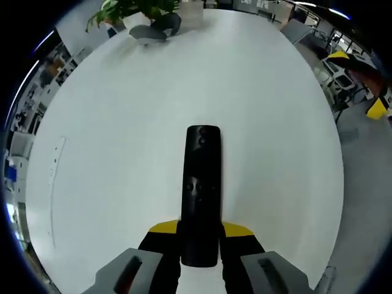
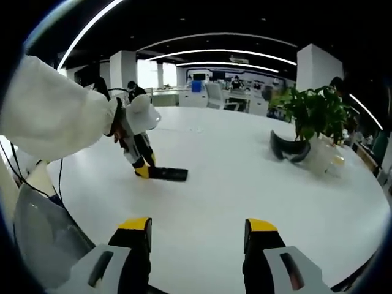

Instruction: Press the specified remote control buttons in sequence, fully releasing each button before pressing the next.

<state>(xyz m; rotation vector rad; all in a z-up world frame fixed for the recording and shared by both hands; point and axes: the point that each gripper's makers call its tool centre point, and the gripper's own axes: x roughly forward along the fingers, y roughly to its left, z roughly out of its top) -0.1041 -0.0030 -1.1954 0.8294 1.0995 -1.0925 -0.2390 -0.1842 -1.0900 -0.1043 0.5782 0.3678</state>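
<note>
In your left gripper view, your left gripper [image 1: 199, 242] has its jaws closed on the near end of the black remote control [image 1: 201, 190], which lies flat on the white desk [image 1: 122, 159] and points away from you, button face up. At the far edge of the desk you can see a potted plant [image 1: 131, 9] with a dark curved object [image 1: 156, 27] beside it.

Your right gripper view takes in the scene from the side. Your right gripper [image 2: 199, 229] hangs above bare desk with its jaws wide apart, holding nothing. Well beyond it, on the left, you see the left gripper [image 2: 142, 165] gripping one end of the remote control [image 2: 166, 174], with a white sleeve [image 2: 55, 116] reaching in behind it. The potted plant [image 2: 315, 116] and the dark curved object [image 2: 289, 149] stand far right.
</note>
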